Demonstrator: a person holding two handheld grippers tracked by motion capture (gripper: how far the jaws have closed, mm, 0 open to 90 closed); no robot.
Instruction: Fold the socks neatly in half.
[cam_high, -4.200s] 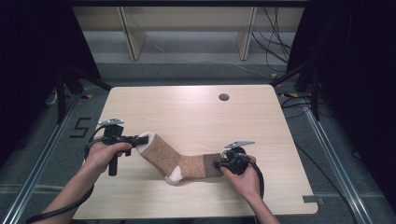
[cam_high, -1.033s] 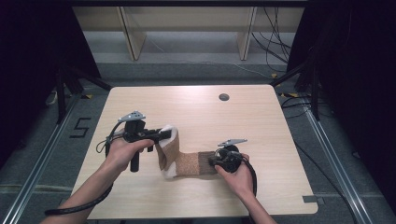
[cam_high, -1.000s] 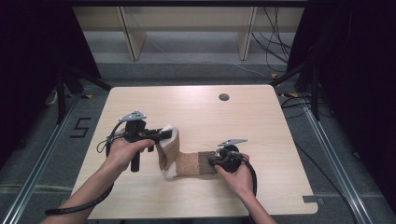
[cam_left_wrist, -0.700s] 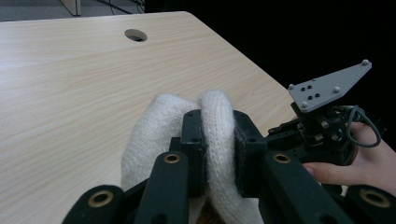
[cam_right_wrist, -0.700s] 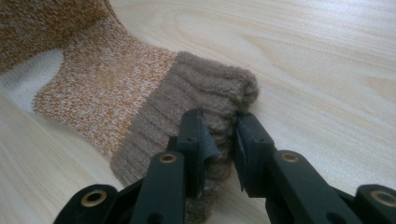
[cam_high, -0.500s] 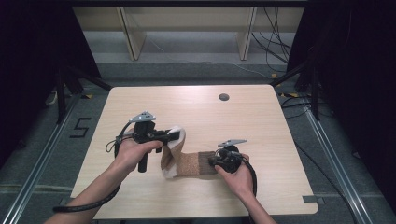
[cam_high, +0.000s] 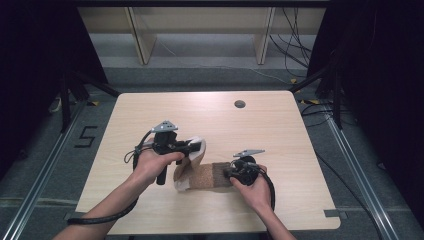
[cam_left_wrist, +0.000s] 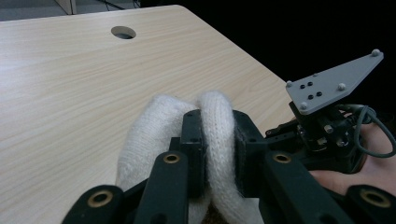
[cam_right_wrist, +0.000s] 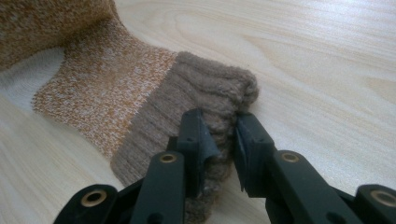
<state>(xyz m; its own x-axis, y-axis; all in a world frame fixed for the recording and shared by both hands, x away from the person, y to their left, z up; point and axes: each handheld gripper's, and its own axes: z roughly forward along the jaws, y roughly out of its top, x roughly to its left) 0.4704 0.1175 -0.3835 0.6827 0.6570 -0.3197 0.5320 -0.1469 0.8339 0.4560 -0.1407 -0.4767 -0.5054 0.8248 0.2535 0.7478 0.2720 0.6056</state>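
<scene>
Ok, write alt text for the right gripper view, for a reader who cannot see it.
The right hand-held gripper pinches the ribbed brown cuff of a knitted sock between its two black jaws. The sock, speckled orange and white beyond the cuff, lies on a light wooden table and runs off toward the upper left.

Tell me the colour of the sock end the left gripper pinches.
Cream white, fuzzy knit toe; clearest in the left gripper view.

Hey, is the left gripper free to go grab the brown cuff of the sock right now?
Probably not: the left gripper is shut on the sock's white toe, and the right gripper already pinches the brown cuff.
</scene>
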